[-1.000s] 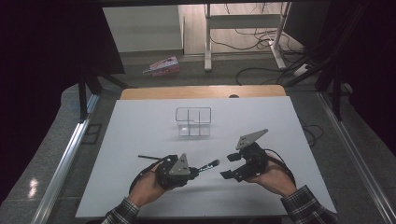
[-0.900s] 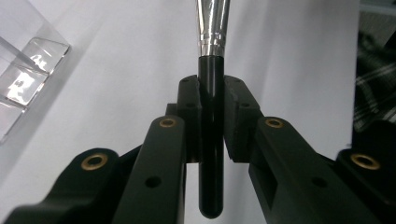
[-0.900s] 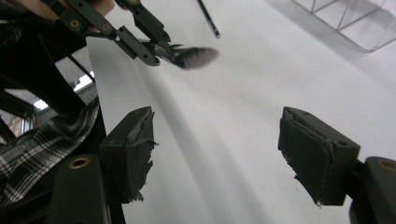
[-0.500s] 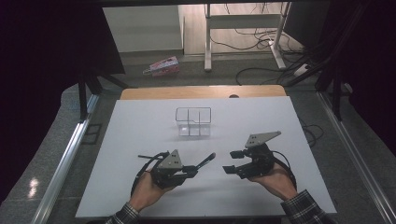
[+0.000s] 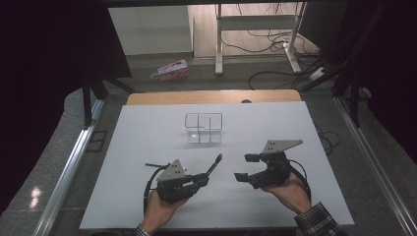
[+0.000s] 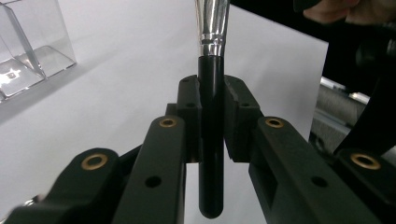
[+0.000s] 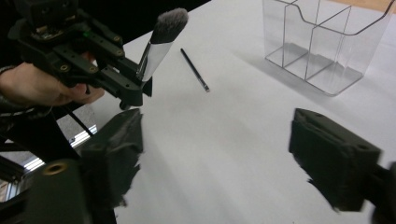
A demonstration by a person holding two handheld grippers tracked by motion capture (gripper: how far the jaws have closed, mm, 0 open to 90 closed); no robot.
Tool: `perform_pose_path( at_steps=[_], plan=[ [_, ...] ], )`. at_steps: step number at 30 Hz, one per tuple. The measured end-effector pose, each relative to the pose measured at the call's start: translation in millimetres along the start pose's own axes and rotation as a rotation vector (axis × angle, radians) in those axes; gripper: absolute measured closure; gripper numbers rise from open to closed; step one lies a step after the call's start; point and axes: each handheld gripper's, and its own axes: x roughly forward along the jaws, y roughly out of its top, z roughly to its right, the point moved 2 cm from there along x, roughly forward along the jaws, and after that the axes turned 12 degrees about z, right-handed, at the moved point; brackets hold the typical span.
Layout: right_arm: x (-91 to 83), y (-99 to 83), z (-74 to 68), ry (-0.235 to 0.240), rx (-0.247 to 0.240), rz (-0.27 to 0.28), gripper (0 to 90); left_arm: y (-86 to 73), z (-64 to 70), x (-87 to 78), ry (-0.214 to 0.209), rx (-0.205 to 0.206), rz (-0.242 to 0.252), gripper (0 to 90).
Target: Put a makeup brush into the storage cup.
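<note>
Left gripper (image 5: 206,173) is clamped on a makeup brush (image 5: 215,164), near-centre of the white counter (image 5: 147,132), just near-side of the clear organizer (image 5: 203,128). The left gripper view shows the jaws pinching the black handle (image 6: 210,140) w/ the rounded butt end poking out behind and the silver ferrule (image 6: 212,23) just beyond the pads. The right gripper view has the grey bristle head (image 7: 169,23) tilted up and away from the hand.

Right gripper (image 5: 246,167) is spread wide, holding nothing, to the right of the brush and apart from it.

Handling, as a judgement: brush looks light, stiff along handle + ferrule, soft only at the bristles. Glossy round handle prob. slippery, so it could rotate or slide in a two-pad pinch if bumped. Current hold is low on the handle, so the head end has leverage; a knock against the organizer wall would likely swing it. Best hold is on the handle close to the ferrule, never on the bristles (crush/splay). Ferrule is tapered metal, poor grip.

Organizer is thin clear plastic w/ dividers, looks light, may scoot if nudged. A thin dark pencil (image 7: 194,69) lies flat on the counter left of the left gripper, untouched; slim and low, so harder to pick.
</note>
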Motion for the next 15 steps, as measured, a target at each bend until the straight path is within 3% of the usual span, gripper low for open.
perform_pose_path(
  at_steps=[2, 7, 8, 15],
  plan=[
    [2.2, -0.4, -0.4, -0.006, 0.005, 0.003, 8.0, -1.3, 2.2, 0.7, 0.009, -0.012, 0.013, 79.2],
    [7.2, -1.9, -4.1, -0.022, -0.011, -0.004, 0.6, -2.5, 5.5, 1.3, 0.015, -0.036, 0.055, 79.2],
    [8.2, -2.0, -4.4, -0.018, -0.008, -0.001, 0.0, -2.8, 6.2, 1.1, 0.017, -0.057, 0.081, 79.2],
    [12.7, -0.1, -8.8, -0.005, 0.017, 0.031, 0.0, -4.6, 8.7, 4.6, 0.013, -0.096, 0.124, 79.2]
  ],
)
